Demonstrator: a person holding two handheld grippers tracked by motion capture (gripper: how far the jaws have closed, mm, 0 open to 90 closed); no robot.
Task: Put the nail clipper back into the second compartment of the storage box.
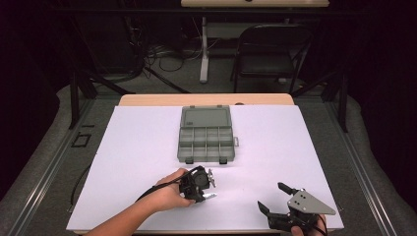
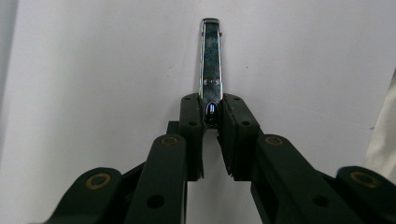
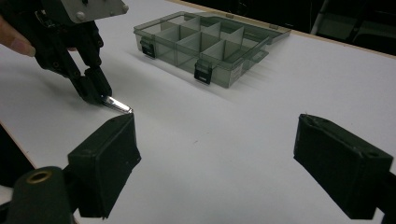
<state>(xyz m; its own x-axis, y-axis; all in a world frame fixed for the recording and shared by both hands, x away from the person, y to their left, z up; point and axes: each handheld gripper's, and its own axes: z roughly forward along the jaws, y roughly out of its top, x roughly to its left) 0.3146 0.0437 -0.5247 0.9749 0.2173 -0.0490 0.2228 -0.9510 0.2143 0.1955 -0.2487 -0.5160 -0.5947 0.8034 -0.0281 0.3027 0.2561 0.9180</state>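
At the near edge of the white table (image 1: pixel 137 147), on the person's right, the right gripper (image 1: pixel 273 198) is held with its jaws spread wide, and nothing is caught between them. In the right gripper view the two black jaws are seen well apart over bare white surface.

A little farther in, left of the middle, the left gripper (image 1: pixel 209 188) is held low over the table by the person's left hand (image 1: pixel 169 196). Its jaws are drawn in narrow and closed on a metal clip (image 2: pixel 211 58), a slim shiny piece with a mottled blue-green face. The clip is gripped at one end between the pads (image 2: pixel 192 121), and the rest of it is seen to stick out straight past the jaw tips. In the right gripper view the clip (image 3: pixel 116 104) is seen slanting down from the jaws, with its free tip at or just above the white surface; whether it touches cannot be told.

Farther back, near the middle of the table, a grey see-through compartment box (image 1: pixel 206 135) is laid open, its lid folded back on the far side. It is set well apart from both grippers.
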